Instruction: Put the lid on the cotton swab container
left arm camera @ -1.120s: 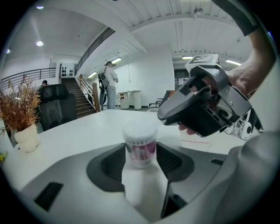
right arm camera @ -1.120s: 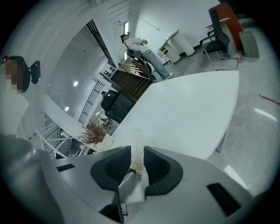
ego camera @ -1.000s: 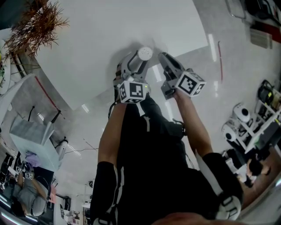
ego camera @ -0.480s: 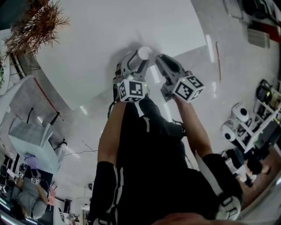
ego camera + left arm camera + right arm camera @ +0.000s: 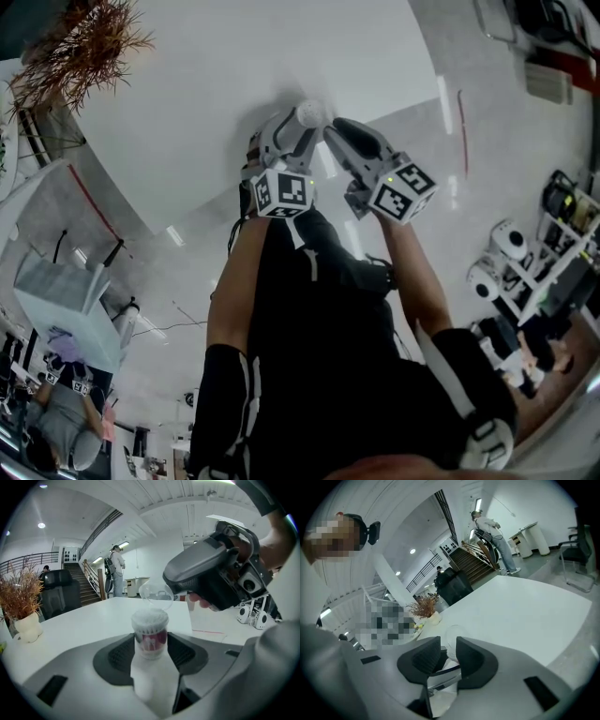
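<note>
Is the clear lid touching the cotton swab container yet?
Cannot tell. In the left gripper view the lid overlaps the top rim of the container from just behind; neither a gap nor contact shows plainly.

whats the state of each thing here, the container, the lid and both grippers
cotton swab container: upright, top open, swabs showing, gripped at its sides
lid: clear, off the container, held just above its open top
left gripper: shut on the cotton swab container
right gripper: shut on the lid
</note>
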Motion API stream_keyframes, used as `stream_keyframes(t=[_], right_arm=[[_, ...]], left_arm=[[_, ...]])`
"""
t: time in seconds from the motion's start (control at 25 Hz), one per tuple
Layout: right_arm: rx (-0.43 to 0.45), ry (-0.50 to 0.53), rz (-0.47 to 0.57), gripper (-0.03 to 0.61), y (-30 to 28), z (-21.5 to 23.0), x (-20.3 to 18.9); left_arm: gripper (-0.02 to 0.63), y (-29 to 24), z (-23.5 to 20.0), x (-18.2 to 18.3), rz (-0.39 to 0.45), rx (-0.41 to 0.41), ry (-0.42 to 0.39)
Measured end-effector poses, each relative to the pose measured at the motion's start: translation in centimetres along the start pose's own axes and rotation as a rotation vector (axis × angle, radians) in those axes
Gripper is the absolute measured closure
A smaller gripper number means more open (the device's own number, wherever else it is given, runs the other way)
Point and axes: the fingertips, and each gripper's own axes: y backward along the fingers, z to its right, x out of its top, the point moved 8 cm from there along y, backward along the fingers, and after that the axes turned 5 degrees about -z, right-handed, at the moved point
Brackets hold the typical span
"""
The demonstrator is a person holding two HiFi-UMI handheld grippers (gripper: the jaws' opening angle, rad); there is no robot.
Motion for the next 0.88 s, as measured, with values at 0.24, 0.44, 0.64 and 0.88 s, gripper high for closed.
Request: stream_keyframes(t=[0.24, 0.44, 0.64, 0.88], right_arm=[[-0.012, -0.027, 0.002, 0.494, -0.6, -0.5, 0.3], [-0.035, -0.034, -0.055, 0.495, -2.0, -0.6, -0.1], [-0.070, -0.006, -0.107, 0.502, -3.0, -0.6, -0.4], [-0.149, 0.109, -0.153, 0.525, -3.3, -0.8, -0.1]], left_arm=[[0.394, 0.3, 0.1, -0.1, 0.002, -0.013, -0.006], [0.396, 0.3, 0.0, -0.4, 0.005, -0.027, -0.010], [0.394, 0.2, -0.1, -0.4, 0.007, -0.035, -0.019], [0.394, 0.1, -0.1, -0.1, 0.007, -0.036, -0.030]])
